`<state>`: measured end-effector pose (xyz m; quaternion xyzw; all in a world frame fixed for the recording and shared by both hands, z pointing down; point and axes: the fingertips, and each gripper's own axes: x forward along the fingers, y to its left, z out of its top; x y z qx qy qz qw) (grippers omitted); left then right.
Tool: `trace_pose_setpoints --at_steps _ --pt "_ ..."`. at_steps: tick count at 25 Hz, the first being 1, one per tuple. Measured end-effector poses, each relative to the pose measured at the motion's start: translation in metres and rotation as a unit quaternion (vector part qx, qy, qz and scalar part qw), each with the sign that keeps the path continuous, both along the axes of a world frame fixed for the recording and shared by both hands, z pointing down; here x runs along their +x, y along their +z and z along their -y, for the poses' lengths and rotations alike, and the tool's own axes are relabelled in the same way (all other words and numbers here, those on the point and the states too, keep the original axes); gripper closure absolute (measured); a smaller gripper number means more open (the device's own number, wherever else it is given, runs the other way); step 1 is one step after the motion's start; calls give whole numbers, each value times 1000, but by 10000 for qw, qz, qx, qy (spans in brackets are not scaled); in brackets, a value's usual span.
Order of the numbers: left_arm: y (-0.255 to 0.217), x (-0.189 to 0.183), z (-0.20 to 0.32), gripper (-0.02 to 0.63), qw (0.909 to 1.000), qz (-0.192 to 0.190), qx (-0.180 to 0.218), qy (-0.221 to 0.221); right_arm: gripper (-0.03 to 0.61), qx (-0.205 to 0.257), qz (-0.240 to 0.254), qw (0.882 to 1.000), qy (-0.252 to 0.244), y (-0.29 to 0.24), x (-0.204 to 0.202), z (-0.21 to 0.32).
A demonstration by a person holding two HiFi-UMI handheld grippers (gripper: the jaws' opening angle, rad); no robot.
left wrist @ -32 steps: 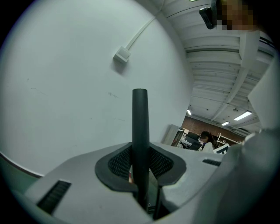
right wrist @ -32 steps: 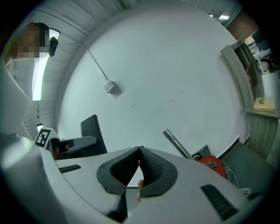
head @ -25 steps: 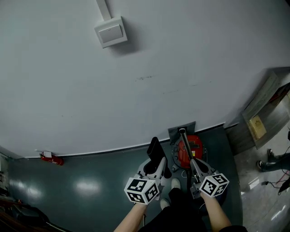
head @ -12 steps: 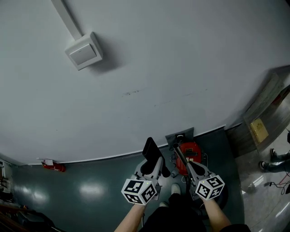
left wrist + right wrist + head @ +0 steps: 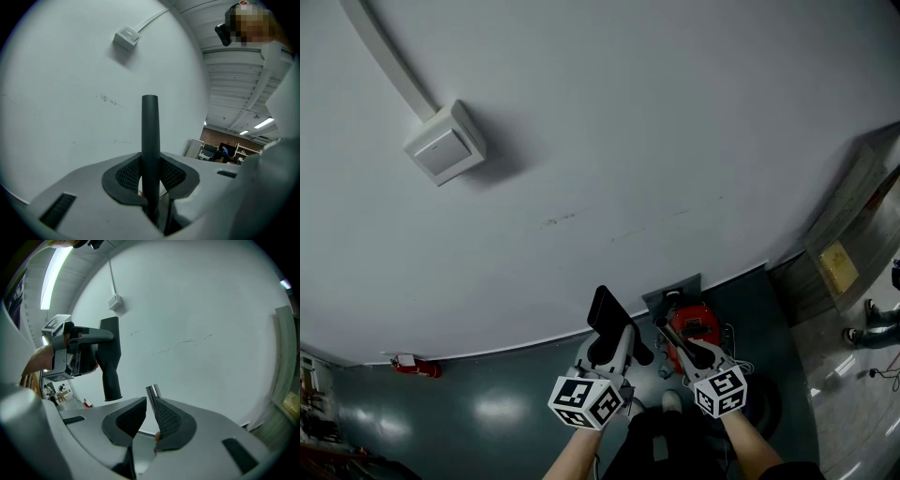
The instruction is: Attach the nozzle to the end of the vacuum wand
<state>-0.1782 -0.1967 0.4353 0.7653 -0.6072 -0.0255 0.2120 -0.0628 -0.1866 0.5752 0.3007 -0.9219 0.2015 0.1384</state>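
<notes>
Pale grey wall (image 5: 656,141) is filling most of the head view, with a white box (image 5: 443,142) sitting high on it at the left and a conduit (image 5: 389,61) running up from the box. Below, dark teal floor (image 5: 487,403) is shining under the lights. A red vacuum body (image 5: 698,323) is standing at the foot of the wall, right behind the two tools, and a small red object (image 5: 414,366) is lying well off to the left along the skirting. A wooden cabinet (image 5: 844,244) is leaning into the right edge.

The left gripper (image 5: 619,342) is clenching the black nozzle (image 5: 607,319), its pads pressing on both sides of the flat body (image 5: 150,140), which is rising straight up out of the jaws.

The right gripper (image 5: 686,349) is loosening: its jaws are opening with the chrome wand (image 5: 668,333) between them, the tube's cut end (image 5: 152,392) poking up just past the pads and sitting close to the right-hand pad.

From the right gripper view, the nozzle (image 5: 111,362) is hanging with its round collar pointing down, just left of the wand tip and above it, the two apart, with only wall showing in the gap.
</notes>
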Motion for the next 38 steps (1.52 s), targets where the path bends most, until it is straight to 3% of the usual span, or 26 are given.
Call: trace_pose_setpoints --at_steps 13,25,38 --pt "-6 -14 24 528 9996 -147 207 -137 419 249 -829 9959 -249 42 -28 19" --pt "-10 -20 43 528 9980 -337 457 -281 413 486 -1434 9878 -368 69 -45 35" --pt "-2 -13 61 529 9962 -511 638 -291 416 753 -1525 9853 -175 76 -47 39"
